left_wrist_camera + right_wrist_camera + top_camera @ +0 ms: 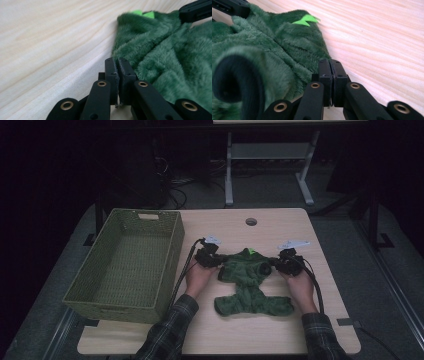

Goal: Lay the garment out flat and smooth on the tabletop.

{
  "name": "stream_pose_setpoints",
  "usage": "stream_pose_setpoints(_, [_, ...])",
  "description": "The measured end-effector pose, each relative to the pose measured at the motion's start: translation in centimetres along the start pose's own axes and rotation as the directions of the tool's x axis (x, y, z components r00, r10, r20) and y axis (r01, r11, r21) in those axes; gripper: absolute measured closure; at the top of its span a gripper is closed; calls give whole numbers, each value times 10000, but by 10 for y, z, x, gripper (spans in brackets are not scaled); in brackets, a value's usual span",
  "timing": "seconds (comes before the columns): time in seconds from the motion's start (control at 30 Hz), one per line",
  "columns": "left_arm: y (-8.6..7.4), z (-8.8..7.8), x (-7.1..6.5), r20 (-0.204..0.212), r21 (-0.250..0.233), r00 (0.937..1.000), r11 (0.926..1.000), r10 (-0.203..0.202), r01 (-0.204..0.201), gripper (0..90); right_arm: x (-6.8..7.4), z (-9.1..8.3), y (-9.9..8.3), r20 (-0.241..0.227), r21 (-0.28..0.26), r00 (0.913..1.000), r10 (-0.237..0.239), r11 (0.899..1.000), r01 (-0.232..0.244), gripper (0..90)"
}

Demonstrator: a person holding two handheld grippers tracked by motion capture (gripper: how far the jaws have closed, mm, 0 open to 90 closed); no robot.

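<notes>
Sleeves and hands are seen at the bottom centre of the high view. The left gripper [214, 258] and right gripper [278, 265] are each closed on an upper edge of the green garment [248, 285], spread at mid-frame on the table [280, 227]. A basket [131, 262] is seen at centre left.

A: What's on the counter [300, 330]?
B: Green fleece garment [252, 285], spread flat, centre-right. Woven basket [172, 255] at left, w/ its near corner overhanging the edge.
A: And the tongs?
B: Left tongs [218, 261] at the garment's upper left corner, right tongs [270, 267] at upper right. Both touching the fleece; hands behind them, plaid sleeves.
</notes>
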State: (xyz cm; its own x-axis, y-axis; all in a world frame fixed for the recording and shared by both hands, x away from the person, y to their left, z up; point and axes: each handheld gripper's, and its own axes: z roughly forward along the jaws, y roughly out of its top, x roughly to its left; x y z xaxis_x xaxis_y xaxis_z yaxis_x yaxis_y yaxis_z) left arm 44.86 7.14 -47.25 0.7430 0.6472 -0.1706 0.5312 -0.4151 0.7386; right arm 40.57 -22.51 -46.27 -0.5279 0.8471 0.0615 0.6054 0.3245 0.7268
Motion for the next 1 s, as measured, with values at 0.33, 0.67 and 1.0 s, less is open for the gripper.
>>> stream_pose_setpoints(0.33, [6, 1, 3, 54, 59, 9999, 9999, -131, 131, 667, -5, 7, -3, 134, 7, 9999, 41, 10000, -41, 826])
stream_pose_setpoints(0.67, [11, -29, -2, 519, -245, 9984, 9994, 240, -227, 488, -11, -28, 4, -99, -447, 9993, 362, 9983, -366, 621])
stream_pose_setpoints(1.0, [2, -54, -23, 709, -167, 9942, 9967, 810, -800, 334, -1, -52, 1, -33, -320, 9997, 224, 9992, -225, 499])
